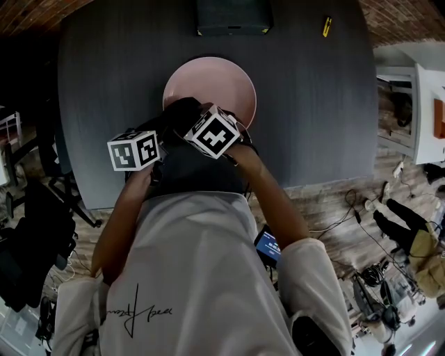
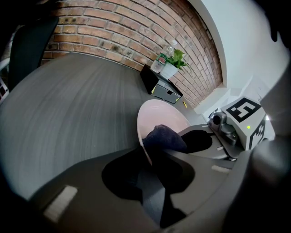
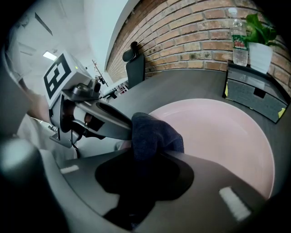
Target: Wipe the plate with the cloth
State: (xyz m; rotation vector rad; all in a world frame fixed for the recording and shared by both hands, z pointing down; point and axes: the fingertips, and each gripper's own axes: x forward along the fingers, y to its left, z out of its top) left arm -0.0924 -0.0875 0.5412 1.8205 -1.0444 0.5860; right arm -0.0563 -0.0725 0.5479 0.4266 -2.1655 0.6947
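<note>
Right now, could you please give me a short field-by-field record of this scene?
surface: dark grey table
plate: pale pink round plate
cloth: dark blue cloth, against plate's near rim
left gripper: fingers shut on plate rim
right gripper: fingers shut on cloth
behind plate: black box, plastic bottle, potted plant

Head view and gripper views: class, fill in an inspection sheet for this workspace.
Surface: dark grey wood-grain table.
Job's things: round pink plate on the table; dark blue cloth at its near rim.
Clutter: black box at the far edge, clear plastic bottle and potted green plant on it; small yellow item nearby.
Grippers: left gripper shut on the plate's rim; right gripper shut on the cloth.
Cables: dark cables lying right of the table.
Surroundings: red brick wall; black chair.
</note>
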